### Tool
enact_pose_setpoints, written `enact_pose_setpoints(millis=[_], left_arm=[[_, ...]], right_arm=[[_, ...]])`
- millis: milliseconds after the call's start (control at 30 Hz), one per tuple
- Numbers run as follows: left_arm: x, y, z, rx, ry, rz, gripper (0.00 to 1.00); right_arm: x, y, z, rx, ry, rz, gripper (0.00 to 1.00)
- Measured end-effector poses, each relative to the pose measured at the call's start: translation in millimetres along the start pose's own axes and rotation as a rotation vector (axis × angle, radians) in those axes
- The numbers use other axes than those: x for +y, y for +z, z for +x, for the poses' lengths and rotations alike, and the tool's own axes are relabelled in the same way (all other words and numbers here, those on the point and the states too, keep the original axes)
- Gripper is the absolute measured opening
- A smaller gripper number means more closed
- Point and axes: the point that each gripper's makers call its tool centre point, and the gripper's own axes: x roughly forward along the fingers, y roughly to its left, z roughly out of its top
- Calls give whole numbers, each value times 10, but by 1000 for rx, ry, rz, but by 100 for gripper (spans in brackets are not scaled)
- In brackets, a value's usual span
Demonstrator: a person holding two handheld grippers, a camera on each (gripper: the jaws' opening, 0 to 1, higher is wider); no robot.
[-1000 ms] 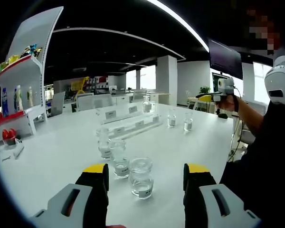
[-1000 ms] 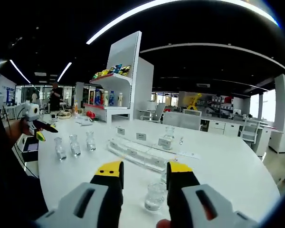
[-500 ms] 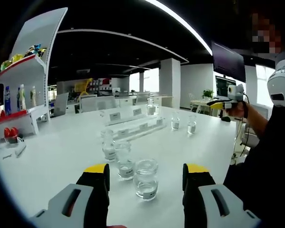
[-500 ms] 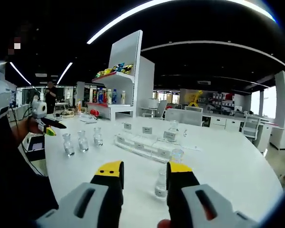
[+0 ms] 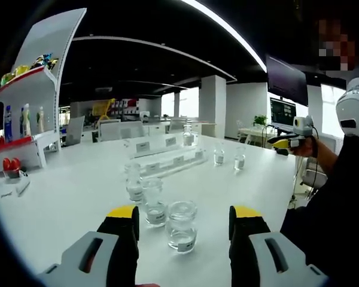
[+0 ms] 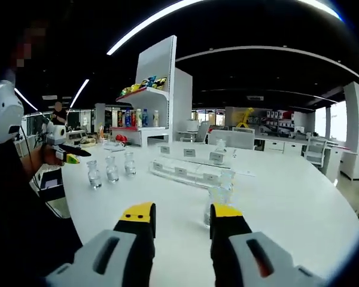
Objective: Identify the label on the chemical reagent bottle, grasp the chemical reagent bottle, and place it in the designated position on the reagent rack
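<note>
Hovering open, left gripper [image 5: 182, 222] frames nearest reagent bottle [image 5: 182, 226] on table [image 5: 72, 191]

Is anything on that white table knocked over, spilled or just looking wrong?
Nothing stands out. The glass reagent bottles stand upright on the white table, no puddles show, and the clear reagent rack lies flat with one bottle on it.

Right gripper drifting outward

In the left gripper view, the right gripper [image 5: 285, 143] has moved from 2 o'clock toward 3 o'clock, farther right.
</note>
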Motion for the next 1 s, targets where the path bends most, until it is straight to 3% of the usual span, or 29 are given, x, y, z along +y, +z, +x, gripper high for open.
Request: enact_pose_setpoints(millis=[533, 1000], left_arm=[[12, -24, 42, -9, -20, -12, 58], [-75, -101, 207, -20, -75, 4, 44]], right_arm=[[43, -32, 16, 10, 27, 14, 33], [9, -78, 25, 26, 9, 11, 32]])
